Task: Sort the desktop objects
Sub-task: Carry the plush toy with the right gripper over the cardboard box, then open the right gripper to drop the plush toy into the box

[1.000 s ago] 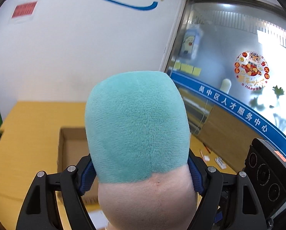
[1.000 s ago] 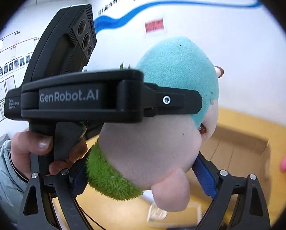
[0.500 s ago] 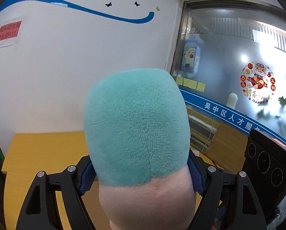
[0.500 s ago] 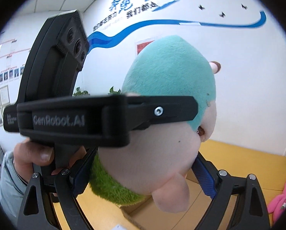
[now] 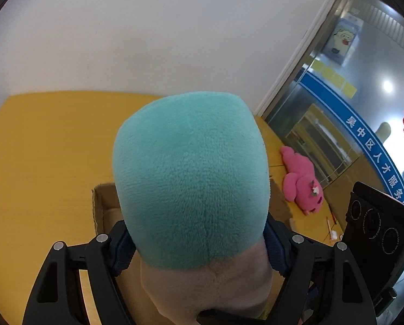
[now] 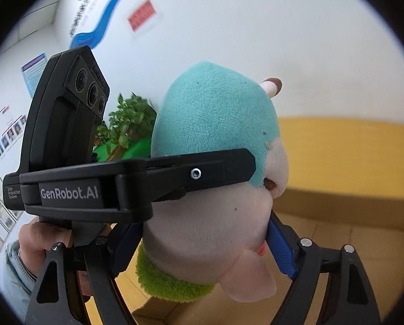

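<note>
Left gripper (image 5: 199, 246) was clamped on the plush toy (image 5: 191, 178) at its sides, blue pads pressed into the fabric. Right gripper (image 6: 202, 246) likewise pinched the same toy, lower down. Toy was held in the air above the open cardboard box (image 6: 345, 216). Pink plush (image 5: 301, 181) lay on the yellow table (image 5: 47, 146), beside the box.

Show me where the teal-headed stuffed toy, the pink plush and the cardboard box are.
teal-headed stuffed toy (image 5: 194, 178): left wrist view, back of its teal head.
pink plush (image 5: 301, 181): left wrist view, middle of its body, lying on the yellow table.
cardboard box (image 6: 345, 211): right wrist view, its far wall.
</note>
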The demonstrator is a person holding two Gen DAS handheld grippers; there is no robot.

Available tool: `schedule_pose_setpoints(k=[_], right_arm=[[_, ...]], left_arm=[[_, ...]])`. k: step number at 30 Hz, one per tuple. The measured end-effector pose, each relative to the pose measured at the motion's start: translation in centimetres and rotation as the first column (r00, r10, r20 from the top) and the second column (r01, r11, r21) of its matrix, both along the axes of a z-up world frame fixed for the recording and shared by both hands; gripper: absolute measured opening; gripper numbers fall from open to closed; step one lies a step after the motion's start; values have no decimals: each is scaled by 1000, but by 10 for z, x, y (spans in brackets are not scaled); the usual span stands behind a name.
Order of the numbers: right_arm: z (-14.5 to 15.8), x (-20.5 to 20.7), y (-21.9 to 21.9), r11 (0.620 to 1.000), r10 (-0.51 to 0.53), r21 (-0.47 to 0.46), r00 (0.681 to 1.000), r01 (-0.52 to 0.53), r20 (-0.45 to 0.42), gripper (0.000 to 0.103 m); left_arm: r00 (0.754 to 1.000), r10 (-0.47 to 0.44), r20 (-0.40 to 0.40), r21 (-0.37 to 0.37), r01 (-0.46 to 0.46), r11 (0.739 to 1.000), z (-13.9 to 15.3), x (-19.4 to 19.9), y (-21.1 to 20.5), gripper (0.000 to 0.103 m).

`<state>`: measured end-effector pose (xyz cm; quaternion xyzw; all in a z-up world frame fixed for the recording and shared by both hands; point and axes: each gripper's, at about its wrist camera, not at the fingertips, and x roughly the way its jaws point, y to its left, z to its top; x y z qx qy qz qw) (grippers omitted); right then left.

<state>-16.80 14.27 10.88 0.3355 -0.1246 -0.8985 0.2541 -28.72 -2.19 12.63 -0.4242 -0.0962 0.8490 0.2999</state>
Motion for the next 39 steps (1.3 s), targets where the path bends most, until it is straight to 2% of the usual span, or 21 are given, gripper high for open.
schedule_pose_setpoints(k=[5, 9, 11, 12, 15, 18, 22, 26, 31, 34, 36, 39], right_arm=[[-67, -32, 3, 997, 0, -70, 987, 12, 162, 83], [-118, -50, 8, 986, 12, -164, 950, 41, 312, 83], [-136, -54, 9, 981, 20, -186, 932, 51, 361, 83], [-146, -55, 9, 978, 27, -200, 920, 56, 392, 83], [-164, -55, 14, 964, 41, -252, 898, 80, 439, 83], [-173, -52, 19, 953, 55, -288, 880, 95, 471, 88], [-171, -39, 23, 953, 58, -291, 886, 88, 460, 89], [-168, -25, 23, 943, 87, -326, 888, 73, 452, 89], [-162, -11, 18, 943, 100, -329, 890, 58, 445, 88], [-180, -3, 22, 941, 82, -322, 855, 103, 511, 89], [-184, 4, 29, 925, 92, -363, 856, 116, 508, 89], [-178, 9, 28, 929, 101, -355, 853, 103, 511, 90]], left_arm=[[992, 13, 128, -69, -4, 998, -67, -30, 3, 82], [980, 23, 199, -150, 7, 989, -108, -39, 8, 82], [976, 26, 216, -180, 14, 984, -122, -39, 9, 82], [981, 21, 194, -214, 22, 977, -125, -37, 13, 82], [982, 31, 187, -280, 23, 960, -118, -40, 34, 85], [977, 51, 209, -291, 12, 957, -116, -40, 44, 86], [975, 69, 213, -293, -3, 956, -110, -34, 48, 86], [982, 85, 166, -308, -31, 951, -92, -26, 49, 86], [987, 89, 133, -304, -45, 952, -77, -21, 35, 86], [989, 105, 101, -273, -74, 959, -69, -21, 31, 85], [989, 118, 89, -250, -92, 964, -64, -20, 30, 85], [991, 126, 53, -248, -109, 962, -56, -15, 29, 85]])
